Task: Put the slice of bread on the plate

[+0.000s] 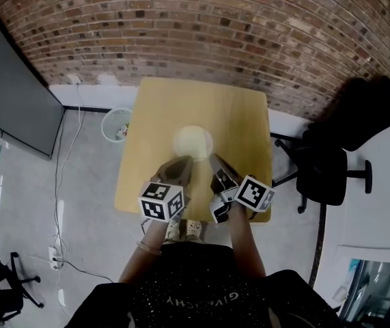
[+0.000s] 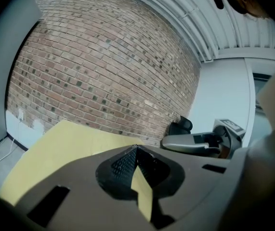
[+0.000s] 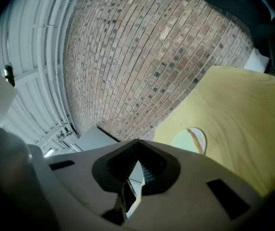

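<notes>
A pale round plate (image 1: 193, 143) sits in the middle of the yellow wooden table (image 1: 154, 101). In the right gripper view the plate (image 3: 183, 142) carries a slice of bread (image 3: 196, 139) with a brown crust edge. Both grippers hover over the table's near half, just short of the plate. My left gripper (image 1: 184, 162) is shut with nothing between its jaws, and its tips meet in its own view (image 2: 136, 149). My right gripper (image 1: 214, 160) is shut and empty too (image 3: 136, 143). It also shows at the right of the left gripper view (image 2: 200, 142).
A brick wall (image 1: 201, 26) runs behind the table. A white wastebasket (image 1: 117, 124) stands at the table's left, and a black office chair (image 1: 338, 149) at its right. A dark panel (image 1: 10, 94) leans at far left, with cables (image 1: 61, 203) on the floor.
</notes>
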`<state>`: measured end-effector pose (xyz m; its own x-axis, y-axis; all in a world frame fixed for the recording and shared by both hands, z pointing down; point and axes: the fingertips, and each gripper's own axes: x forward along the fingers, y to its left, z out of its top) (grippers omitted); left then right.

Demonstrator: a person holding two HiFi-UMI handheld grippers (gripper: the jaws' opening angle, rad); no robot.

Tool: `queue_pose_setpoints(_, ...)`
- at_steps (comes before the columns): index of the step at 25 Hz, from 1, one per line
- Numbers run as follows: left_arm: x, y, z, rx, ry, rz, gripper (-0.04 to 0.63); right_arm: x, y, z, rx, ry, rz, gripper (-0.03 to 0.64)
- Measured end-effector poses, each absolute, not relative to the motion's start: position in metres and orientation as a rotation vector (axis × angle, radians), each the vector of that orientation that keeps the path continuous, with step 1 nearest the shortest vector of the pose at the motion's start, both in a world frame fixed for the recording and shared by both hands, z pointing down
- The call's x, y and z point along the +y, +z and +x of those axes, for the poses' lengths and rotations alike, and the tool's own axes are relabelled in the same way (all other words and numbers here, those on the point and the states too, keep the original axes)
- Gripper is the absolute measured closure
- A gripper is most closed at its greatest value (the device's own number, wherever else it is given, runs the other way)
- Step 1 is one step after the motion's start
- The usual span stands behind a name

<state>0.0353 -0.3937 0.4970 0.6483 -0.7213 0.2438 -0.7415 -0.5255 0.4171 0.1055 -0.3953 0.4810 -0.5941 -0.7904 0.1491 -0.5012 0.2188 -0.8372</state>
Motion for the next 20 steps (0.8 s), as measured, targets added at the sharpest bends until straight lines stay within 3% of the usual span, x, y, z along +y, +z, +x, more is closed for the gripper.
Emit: queue_pose_setpoints(20, -0.3881, 0.4966, 0.0335, -1.158, 0.068, 2.375, 0.586, -0.387, 0.4868, 0.1026, 2.214, -1.295, -1.318, 0.603)
